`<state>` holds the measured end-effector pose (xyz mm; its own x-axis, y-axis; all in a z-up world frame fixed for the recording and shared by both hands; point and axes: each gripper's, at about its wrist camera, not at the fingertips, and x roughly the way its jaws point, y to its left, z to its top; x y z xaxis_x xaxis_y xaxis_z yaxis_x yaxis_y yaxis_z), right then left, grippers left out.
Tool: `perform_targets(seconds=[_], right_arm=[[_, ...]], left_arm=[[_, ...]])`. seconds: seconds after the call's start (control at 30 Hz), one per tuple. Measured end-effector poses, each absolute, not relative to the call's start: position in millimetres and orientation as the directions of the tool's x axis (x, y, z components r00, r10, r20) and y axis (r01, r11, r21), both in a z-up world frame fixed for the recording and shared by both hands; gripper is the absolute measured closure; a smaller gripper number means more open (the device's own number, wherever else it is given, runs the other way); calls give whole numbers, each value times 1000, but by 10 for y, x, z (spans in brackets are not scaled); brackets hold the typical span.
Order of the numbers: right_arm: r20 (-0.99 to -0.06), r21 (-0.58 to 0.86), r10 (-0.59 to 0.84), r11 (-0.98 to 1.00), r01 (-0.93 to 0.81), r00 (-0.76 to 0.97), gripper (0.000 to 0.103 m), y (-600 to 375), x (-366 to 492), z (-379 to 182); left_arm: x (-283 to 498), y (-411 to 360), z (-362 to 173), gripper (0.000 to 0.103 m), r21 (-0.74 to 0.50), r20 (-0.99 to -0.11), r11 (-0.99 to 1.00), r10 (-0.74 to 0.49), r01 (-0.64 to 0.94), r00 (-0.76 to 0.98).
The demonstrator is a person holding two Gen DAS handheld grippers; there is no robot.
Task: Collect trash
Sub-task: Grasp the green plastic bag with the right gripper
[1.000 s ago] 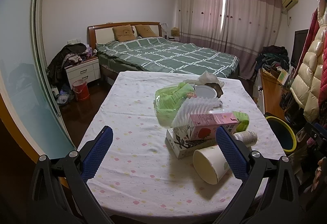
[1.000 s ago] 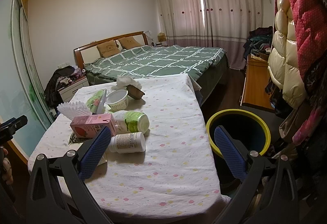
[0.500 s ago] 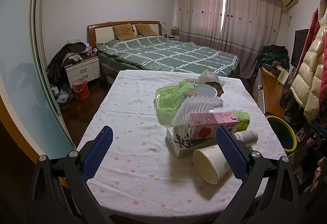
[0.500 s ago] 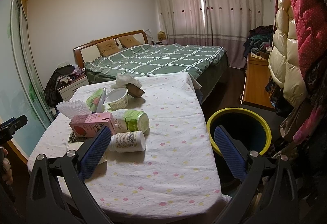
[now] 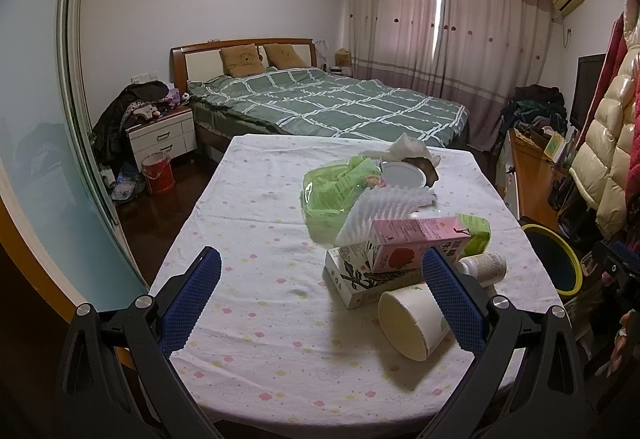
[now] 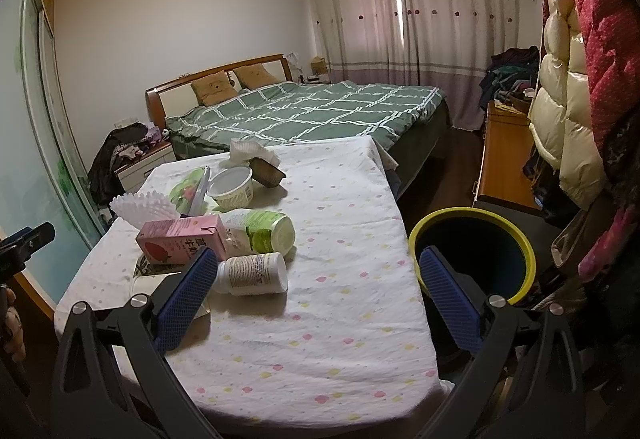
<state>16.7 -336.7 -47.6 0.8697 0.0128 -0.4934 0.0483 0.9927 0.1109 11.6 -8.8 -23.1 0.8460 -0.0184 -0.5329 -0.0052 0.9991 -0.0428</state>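
Left wrist view: the left claw (image 5: pixel 320 303) hangs wide apart, empty, over the table (image 5: pixel 248 223). The right claw (image 6: pixel 316 299) gapes too. 1 trash pile (image 5: pixel 400 239) waits near the bin (image 6: pixel 516 239), probably for short carrying.

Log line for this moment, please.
phase: pre-grasp | left gripper: open, empty | right gripper: open, empty | trash on table | bin beside table
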Motion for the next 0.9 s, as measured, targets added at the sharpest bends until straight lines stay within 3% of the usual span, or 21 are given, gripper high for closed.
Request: perform_targets(seconds=[0.37,0.63,0.9], right_arm=[[-526,120,64,993,0,848,6,-3351,443,-469],[-550,155,223,974,-165,804,7,-3064,1228,-264],[-606,125,364,922,-367,707,37,-2252,2141,-125]], left_arm=[[320,-39,-314,4,-43,-571,999,-13,-14,821],[458,122,-367,4,-47,-570,997,21,-58,821],[658,265,-466,4,-34,-585,995,52,-89,809]])
